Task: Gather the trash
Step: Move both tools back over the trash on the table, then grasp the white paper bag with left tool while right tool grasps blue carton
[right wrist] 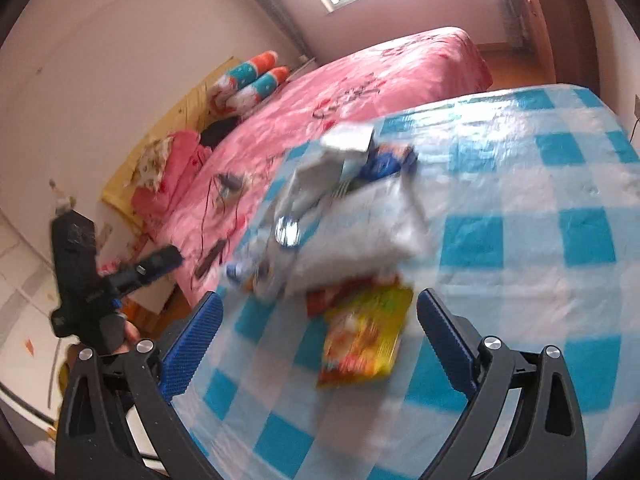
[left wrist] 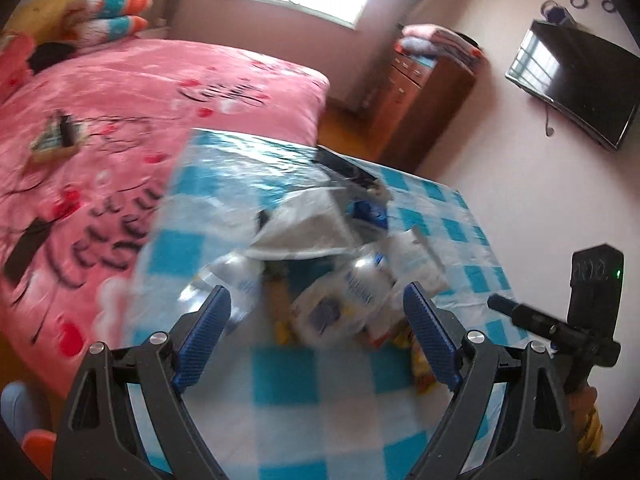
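Trash pile [left wrist: 320, 264] on checkered table [left wrist: 288, 392], ahead of both wide-open, empty jaws.

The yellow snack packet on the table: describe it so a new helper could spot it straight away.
Find the table with the blue-and-white checked cloth beside the pink bed. A heap of pale, crumpled trash lies on it. The yellow snack packet lies flat at the heap's near edge, closest to the right gripper, the only bright yellow-and-red thing among white and silvery wrappers.
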A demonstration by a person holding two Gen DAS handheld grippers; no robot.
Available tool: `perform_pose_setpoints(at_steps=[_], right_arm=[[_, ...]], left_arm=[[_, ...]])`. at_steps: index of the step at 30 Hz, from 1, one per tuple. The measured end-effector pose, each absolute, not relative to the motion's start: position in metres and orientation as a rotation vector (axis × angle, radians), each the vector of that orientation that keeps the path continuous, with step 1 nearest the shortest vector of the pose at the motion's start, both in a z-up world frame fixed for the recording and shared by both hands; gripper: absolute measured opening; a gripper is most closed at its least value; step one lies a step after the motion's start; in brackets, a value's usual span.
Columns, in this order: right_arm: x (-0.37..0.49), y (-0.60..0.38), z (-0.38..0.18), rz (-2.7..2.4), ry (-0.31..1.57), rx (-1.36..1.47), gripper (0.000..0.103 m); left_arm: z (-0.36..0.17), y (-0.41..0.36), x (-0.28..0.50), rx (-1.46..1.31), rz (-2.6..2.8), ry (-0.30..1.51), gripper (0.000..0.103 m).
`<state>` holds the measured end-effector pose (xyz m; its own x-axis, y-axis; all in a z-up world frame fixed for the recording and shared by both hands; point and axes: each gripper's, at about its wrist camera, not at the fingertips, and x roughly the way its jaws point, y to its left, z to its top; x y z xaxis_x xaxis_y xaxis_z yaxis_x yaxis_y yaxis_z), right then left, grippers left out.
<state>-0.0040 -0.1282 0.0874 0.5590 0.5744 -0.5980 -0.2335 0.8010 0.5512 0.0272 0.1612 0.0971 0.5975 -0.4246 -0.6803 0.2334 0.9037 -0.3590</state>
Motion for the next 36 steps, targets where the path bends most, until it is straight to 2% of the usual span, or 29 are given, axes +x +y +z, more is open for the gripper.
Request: perform_pose_setpoints(at_steps=[10, 21, 24, 26, 27, 28, 29, 36], right_arm=[[0.103, -0.131, 0.099, 0.531, 0.891, 0.484, 0.096], [0.214, -0.082, 0.080, 0.537, 1.015, 0.353, 0.096], [0.231, -0.068, 0.068, 0.542, 1.055, 0.317, 0.096], [0.235, -0.061, 0.060, 0.524, 1.080, 0.272, 0.096], [0.237, -0.058, 0.056, 0.510, 1.084, 0.254, 0.092], [0.236, -0.055, 0.052, 0.505, 1.091, 0.234, 0.075], [0.235, -0.053, 0.048, 0.497, 1.105, 0.213, 0.068], [0.211, -0.061, 0.047, 0.516, 1.062, 0.202, 0.058]], left_arm=[[0.075, 0.120, 0.121, -0.215, -0.521, 0.972, 0.089], [0.050, 0.110, 0.158, -0.178, -0.542, 1.032, 0.088], [0.047, 0.108, 0.162, -0.175, -0.549, 1.032, 0.085], [0.044, 0.107, 0.164, -0.180, -0.547, 1.038, 0.077], [0.041, 0.106, 0.165, -0.176, -0.542, 1.046, 0.070], [0.039, 0.104, 0.165, -0.175, -0.541, 1.054, 0.067], [0.038, 0.103, 0.165, -0.174, -0.536, 1.052, 0.067], [0.038, 0.097, 0.155, -0.186, -0.532, 1.024, 0.060]])
